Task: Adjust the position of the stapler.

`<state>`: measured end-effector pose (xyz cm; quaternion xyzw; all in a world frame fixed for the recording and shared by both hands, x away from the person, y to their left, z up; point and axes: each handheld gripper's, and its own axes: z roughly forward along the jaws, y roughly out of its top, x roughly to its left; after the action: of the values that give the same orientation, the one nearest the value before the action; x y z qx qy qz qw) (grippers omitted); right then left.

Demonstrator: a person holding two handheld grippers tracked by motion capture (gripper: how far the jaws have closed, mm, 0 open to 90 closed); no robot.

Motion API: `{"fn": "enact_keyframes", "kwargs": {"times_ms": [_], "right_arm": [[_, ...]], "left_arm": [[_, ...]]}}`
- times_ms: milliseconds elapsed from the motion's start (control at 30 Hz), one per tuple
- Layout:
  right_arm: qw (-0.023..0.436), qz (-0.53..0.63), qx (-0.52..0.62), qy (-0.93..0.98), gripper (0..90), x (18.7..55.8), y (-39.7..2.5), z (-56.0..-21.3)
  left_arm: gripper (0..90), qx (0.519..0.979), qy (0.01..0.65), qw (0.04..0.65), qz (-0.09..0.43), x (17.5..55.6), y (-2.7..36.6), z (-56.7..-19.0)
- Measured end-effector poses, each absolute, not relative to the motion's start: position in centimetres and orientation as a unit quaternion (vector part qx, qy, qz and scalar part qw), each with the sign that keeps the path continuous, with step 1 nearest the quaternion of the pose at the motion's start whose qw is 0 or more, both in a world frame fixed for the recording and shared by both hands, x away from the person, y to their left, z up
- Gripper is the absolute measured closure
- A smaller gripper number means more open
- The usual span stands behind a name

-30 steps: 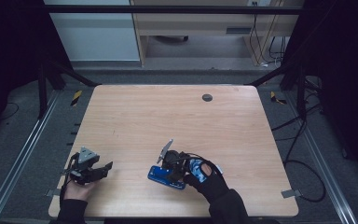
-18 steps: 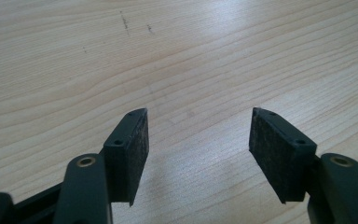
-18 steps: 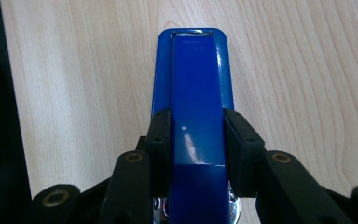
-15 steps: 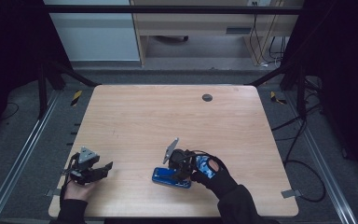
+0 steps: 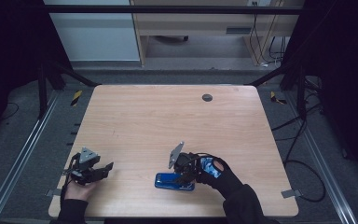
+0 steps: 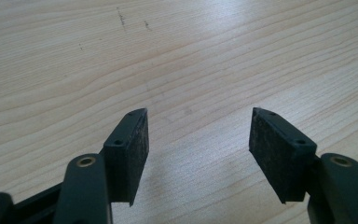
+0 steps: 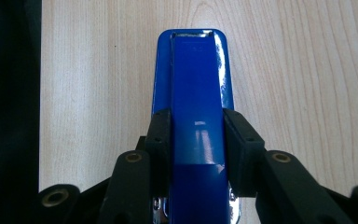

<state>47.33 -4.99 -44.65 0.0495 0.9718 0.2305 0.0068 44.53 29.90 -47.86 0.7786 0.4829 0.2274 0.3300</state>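
Right now my R gripper (image 7: 196,140) is clamped on both sides of the blue stapler (image 7: 193,84), which lies flat near the table's (image 5: 168,116) front edge. L gripper (image 6: 198,140) is idle, jaws apart, by the front-left corner. Next, I'd guess: lift it straight up w/o tilting.

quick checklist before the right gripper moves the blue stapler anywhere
1. Right gripper clamped on the blue stapler: ok, one jaw presses each long side in the right gripper view.
2. Grip centred across the stapler's width: ok, the jaws sit evenly on both sides.
3. Stapler flat on the table: cannot tell; the high view shows it low near the front edge, contact unclear.
4. Room around the stapler: ok, bare wood on all sides in the high view.
5. Left gripper out of the way: ok, open, nothing between its jaws, at the table's front left corner.
6. Distance from the front edge: not ok, the stapler sits close to it.
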Motion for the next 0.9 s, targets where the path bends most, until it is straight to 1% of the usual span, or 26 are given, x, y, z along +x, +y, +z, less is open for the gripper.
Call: {"fn": "enact_keyframes", "kwargs": {"times_ms": [333, 667, 767, 833, 900], "right_arm": [[0.006, 0.246, 0.022, 0.969, 66.1, 47.2, -6.1, -44.9], [0.006, 0.246, 0.025, 0.969, 65.4, 47.2, -6.4, -45.2], [0.007, 0.252, 0.028, 0.967, 64.2, 47.2, -6.5, -45.3], [0.010, 0.251, 0.036, 0.967, 60.9, 47.2, -6.6, -45.5], [0.013, 0.253, 0.042, 0.966, 59.5, 47.1, -6.7, -45.7]], "left_arm": [[37.5, 0.780, 0.482, 0.328, 0.227, 44.6, 29.8, -47.9], [37.4, 0.781, 0.481, 0.327, 0.227, 44.6, 29.8, -48.0], [37.5, 0.781, 0.481, 0.327, 0.228, 44.6, 29.8, -47.9], [37.5, 0.781, 0.481, 0.327, 0.227, 44.6, 29.8, -48.0], [37.4, 0.781, 0.481, 0.326, 0.227, 44.6, 29.8, -48.0]]}}
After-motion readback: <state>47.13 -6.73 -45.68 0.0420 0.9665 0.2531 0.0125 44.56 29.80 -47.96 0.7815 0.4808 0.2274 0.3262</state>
